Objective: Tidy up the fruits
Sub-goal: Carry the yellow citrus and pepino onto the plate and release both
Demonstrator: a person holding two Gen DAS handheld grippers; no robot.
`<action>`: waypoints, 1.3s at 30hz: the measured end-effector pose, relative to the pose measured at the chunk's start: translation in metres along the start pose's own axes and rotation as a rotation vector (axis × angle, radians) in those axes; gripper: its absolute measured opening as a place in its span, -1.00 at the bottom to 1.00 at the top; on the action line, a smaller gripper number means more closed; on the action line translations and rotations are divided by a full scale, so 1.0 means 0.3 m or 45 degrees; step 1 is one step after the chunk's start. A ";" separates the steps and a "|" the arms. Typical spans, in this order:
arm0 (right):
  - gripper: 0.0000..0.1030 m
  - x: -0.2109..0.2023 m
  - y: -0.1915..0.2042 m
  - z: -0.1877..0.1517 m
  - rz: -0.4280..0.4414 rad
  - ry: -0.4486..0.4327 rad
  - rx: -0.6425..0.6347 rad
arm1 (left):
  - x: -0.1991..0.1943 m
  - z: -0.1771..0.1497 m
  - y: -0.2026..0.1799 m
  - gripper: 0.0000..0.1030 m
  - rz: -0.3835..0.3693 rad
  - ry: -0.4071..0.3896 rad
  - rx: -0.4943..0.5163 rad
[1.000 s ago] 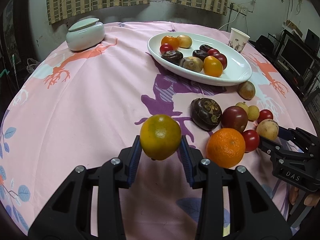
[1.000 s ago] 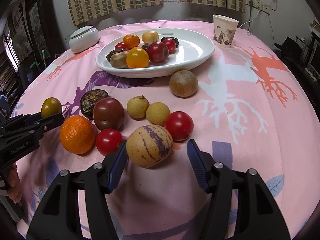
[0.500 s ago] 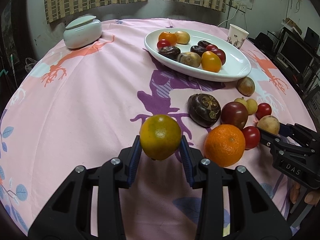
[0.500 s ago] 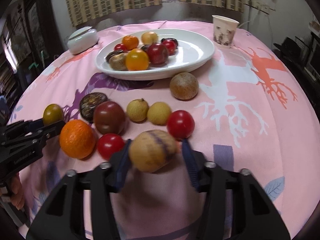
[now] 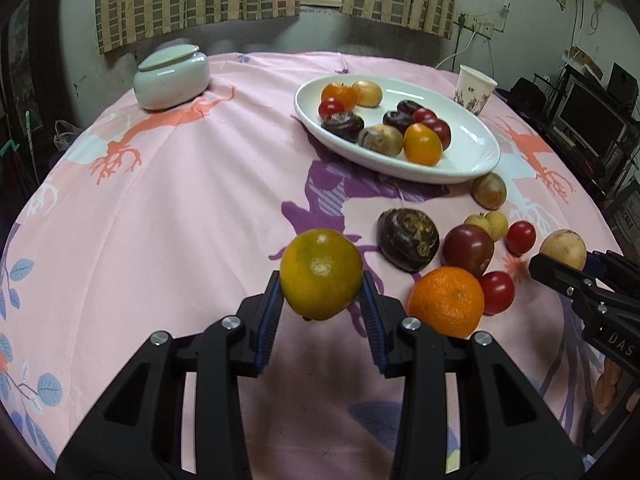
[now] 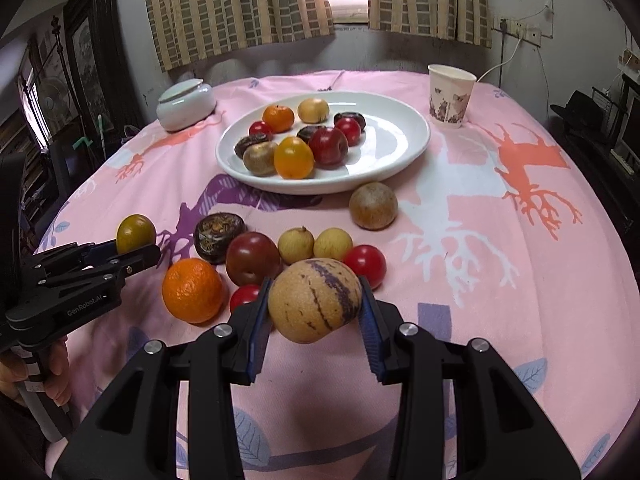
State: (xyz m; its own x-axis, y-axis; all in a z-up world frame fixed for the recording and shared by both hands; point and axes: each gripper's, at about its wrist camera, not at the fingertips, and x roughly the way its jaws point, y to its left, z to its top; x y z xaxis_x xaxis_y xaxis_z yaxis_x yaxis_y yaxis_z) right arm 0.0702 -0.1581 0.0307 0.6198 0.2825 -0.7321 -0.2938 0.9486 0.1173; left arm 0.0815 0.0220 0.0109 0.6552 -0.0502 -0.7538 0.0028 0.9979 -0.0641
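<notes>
The left gripper [image 5: 321, 300] is gripping a greenish-yellow citrus fruit [image 5: 321, 273] between its fingers [image 5: 269, 312], holding it above the pink surface [image 5: 180, 200], nearer the camera than the white plate [image 5: 476, 162]. The right gripper [image 6: 314, 312] is clamping a tan, purple-striped melon [image 6: 314, 300] between its fingers [image 6: 370, 320], lifted above the loose fruit lying in front of the white plate [image 6: 396, 148].

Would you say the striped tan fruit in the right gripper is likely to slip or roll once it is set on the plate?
The striped tan fruit looks smooth and rounded, so it may roll. The right gripper pinches its sides only, so it could twist. The white plate has a raised rim, which should probably contain it.
</notes>
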 end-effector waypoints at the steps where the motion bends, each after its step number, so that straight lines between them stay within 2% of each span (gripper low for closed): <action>1: -0.21 -0.005 -0.002 0.002 0.010 -0.007 0.005 | -0.007 0.009 -0.001 -0.25 0.001 0.002 -0.010; 3: -0.21 -0.025 -0.004 0.010 0.022 -0.032 0.011 | -0.035 0.028 -0.004 -0.25 -0.018 -0.014 -0.031; 6: -0.21 -0.076 -0.007 0.030 0.035 -0.086 0.017 | -0.085 0.044 -0.036 -0.24 0.023 -0.055 0.017; 9: -0.21 -0.141 -0.007 0.061 0.029 -0.145 -0.021 | -0.113 0.076 -0.052 -0.25 0.017 -0.040 0.022; 12: -0.21 -0.200 -0.021 0.105 -0.021 -0.210 -0.091 | -0.131 0.127 -0.062 -0.25 0.017 -0.049 0.006; 17: -0.21 -0.238 -0.092 0.189 -0.077 -0.286 -0.104 | -0.128 0.233 -0.099 -0.25 0.040 -0.085 0.017; 24: -0.21 -0.154 -0.140 0.271 -0.094 -0.289 -0.082 | -0.067 0.345 -0.153 -0.25 0.031 -0.090 0.056; 39: -0.21 0.116 -0.121 0.356 -0.112 -0.183 -0.139 | 0.183 0.409 -0.169 -0.25 0.028 0.008 0.052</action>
State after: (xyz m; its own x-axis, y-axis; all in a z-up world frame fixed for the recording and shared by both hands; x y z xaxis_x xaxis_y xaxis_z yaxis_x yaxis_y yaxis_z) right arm 0.1799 -0.1675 0.0727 0.7418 0.2239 -0.6322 -0.3059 0.9518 -0.0219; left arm 0.2100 -0.0264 0.0528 0.6508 -0.0280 -0.7587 0.0192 0.9996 -0.0205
